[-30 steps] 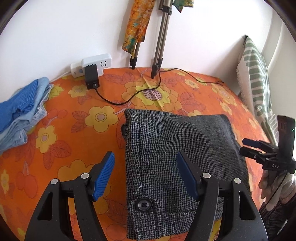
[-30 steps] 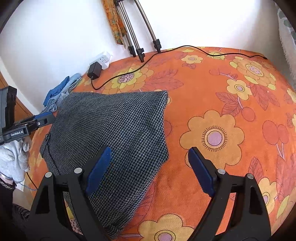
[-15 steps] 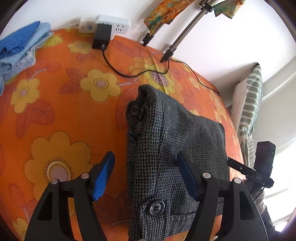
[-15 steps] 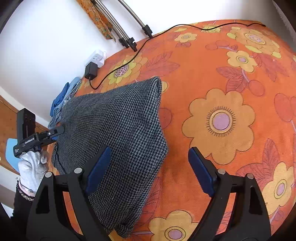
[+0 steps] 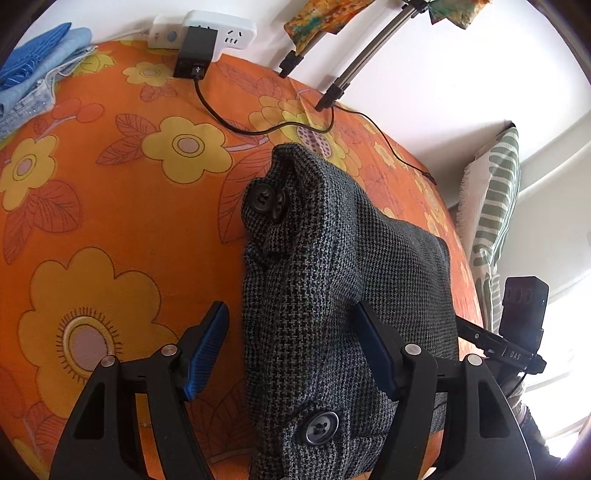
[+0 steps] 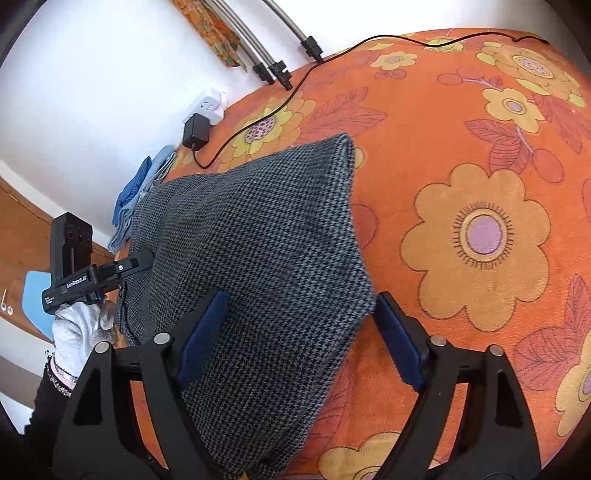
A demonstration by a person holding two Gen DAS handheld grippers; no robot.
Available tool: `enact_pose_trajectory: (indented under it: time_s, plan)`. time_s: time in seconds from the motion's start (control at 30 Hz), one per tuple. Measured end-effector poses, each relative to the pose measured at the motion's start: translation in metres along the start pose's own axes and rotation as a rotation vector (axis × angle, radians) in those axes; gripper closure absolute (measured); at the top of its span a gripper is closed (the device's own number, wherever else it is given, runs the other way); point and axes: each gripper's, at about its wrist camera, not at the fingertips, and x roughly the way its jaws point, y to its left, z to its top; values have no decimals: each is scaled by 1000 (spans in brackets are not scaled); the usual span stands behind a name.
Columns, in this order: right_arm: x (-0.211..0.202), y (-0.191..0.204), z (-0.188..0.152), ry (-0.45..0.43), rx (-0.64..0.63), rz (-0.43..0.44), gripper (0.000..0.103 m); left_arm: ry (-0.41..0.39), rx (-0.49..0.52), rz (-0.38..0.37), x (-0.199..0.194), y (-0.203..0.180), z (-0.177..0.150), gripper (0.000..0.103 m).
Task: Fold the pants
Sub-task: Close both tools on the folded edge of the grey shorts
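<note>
Folded grey houndstooth wool pants [image 5: 343,280] on orange floral bedspread [image 5: 110,206]; left gripper [image 5: 291,350] and right gripper [image 6: 299,332] both wide open, straddling fabric, gripping nothing.

The wall [image 5: 424,92] was white. An orange flowered bedspread [image 5: 110,184] covered the bed. A white power strip [image 5: 207,27] sat by the wall. Bright light came from a window [image 5: 565,369].

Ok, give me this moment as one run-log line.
stage: pants folded on orange bedspread | left claw: open, at buttoned end | right claw: open, at other end | nothing gripped
</note>
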Motion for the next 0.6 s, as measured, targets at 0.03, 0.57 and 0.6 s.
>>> enact_pose_trajectory:
  time_s: [0.03, 0.57, 0.6]
  plan:
    - [1, 1, 0, 0, -5, 1, 20, -4, -2, -2, 0, 0, 0, 33]
    - [15, 14, -1, 17, -26, 60, 50, -7, 44, 32, 5, -13, -6, 61]
    - [16, 14, -1, 17, -24, 64, 53, -11, 41, 33, 5, -13, -6, 64]
